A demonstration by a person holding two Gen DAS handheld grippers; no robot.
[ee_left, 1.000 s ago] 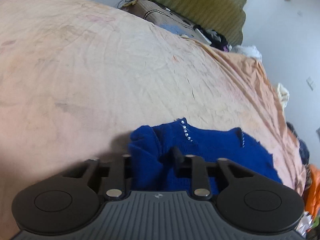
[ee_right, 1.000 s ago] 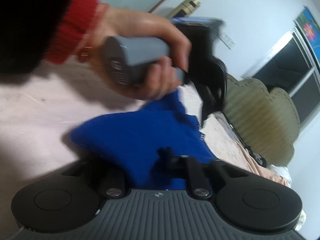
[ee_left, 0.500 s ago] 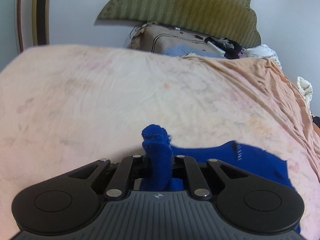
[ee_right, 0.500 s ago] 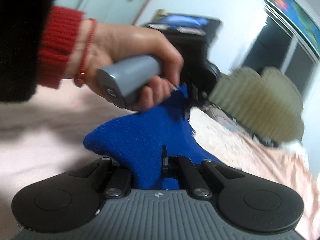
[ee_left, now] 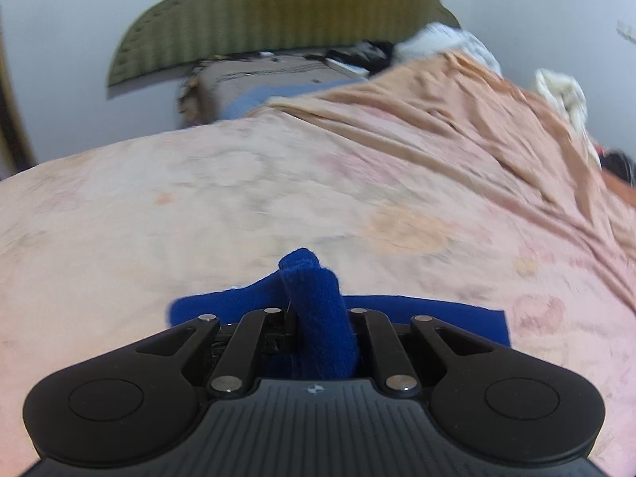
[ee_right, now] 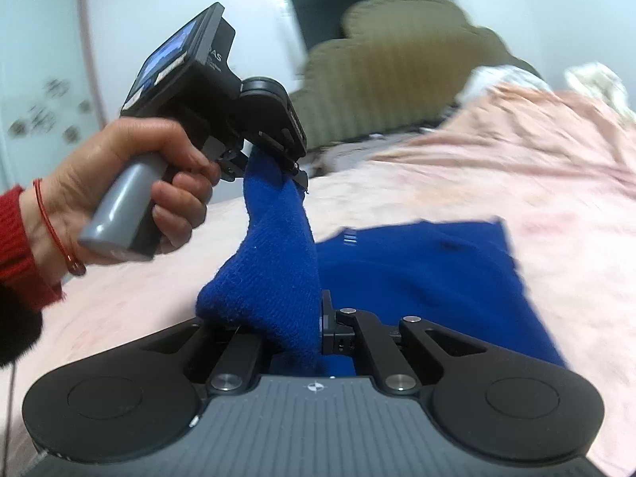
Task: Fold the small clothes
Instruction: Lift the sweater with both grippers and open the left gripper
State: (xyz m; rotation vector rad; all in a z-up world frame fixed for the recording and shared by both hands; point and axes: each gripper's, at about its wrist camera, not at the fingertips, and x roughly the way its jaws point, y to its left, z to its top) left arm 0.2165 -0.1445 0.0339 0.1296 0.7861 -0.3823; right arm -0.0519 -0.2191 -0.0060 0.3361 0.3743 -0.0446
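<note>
A small blue knitted sweater (ee_right: 417,278) lies partly on the pink bedsheet (ee_left: 278,198). My left gripper (ee_left: 318,318) is shut on a bunched edge of the blue sweater (ee_left: 318,318); in the right wrist view the left gripper (ee_right: 266,167) holds that edge lifted above the bed, gripped by a hand. My right gripper (ee_right: 306,326) is shut on another bunched part of the sweater close by. A strip of cloth hangs taut between both grippers. The rest of the sweater trails flat to the right.
An olive green ribbed headboard (ee_left: 286,12) stands at the bed's far end, with a box and clutter (ee_left: 270,75) before it. White cloths (ee_left: 564,91) lie at the far right edge. White walls are behind.
Both grippers have risen and tilted toward the headboard, lifting the sweater's edge off the bed. The sweater now hangs stretched between them, with less of it showing in the left wrist view.
</note>
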